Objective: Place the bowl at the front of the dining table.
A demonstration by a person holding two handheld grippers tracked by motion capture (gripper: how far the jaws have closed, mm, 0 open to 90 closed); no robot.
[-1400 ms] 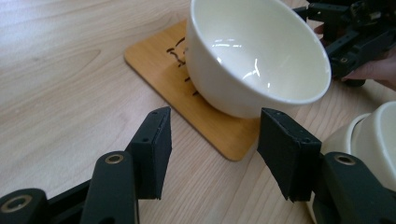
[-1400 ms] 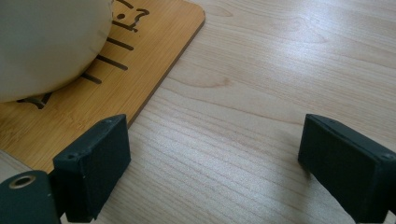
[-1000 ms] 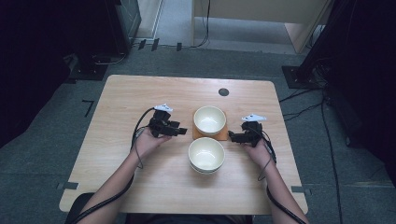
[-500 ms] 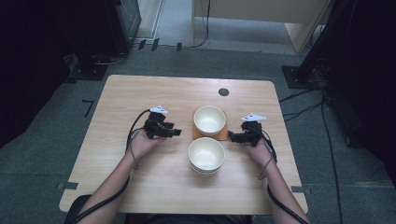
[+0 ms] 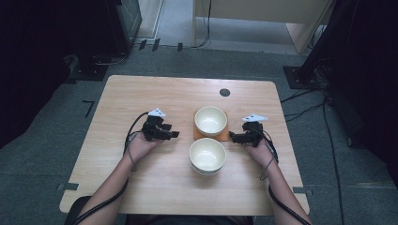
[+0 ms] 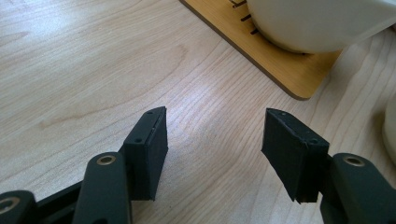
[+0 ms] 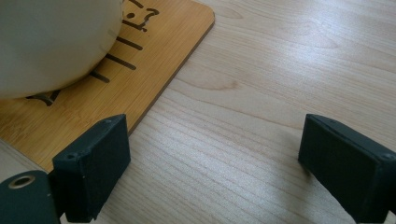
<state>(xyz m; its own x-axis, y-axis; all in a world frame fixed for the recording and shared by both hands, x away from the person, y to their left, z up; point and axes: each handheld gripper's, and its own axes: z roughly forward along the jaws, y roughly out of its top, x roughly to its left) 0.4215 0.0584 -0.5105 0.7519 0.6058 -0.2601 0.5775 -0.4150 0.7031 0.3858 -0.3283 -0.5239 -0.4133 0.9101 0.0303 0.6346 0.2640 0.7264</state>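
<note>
Flanking the far bowl [image 5: 210, 120] on its coaster [image 5: 224, 136] — both grippers [image 5: 171, 134] [image 5: 233, 138] empty

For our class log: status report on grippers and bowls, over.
Left gripper open, jaws just widened, nothing between. Right gripper open, empty. Far bowl on wooden mat; near bowl unobstructed.

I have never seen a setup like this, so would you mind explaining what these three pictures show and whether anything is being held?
A person sits at a light wooden table, holding a black two-jaw gripper tool in each hand. The high view looks down from above: left gripper, right gripper. The other two pictures come from cameras riding on the grippers, looking along their jaws. On the table, one cream ceramic bowl stands on a square wooden coaster; a second cream bowl stands on the table nearer the person. A small dark round disc lies farther back. Both grippers are open, with bare tabletop between their jaws, so nothing is held.
</note>
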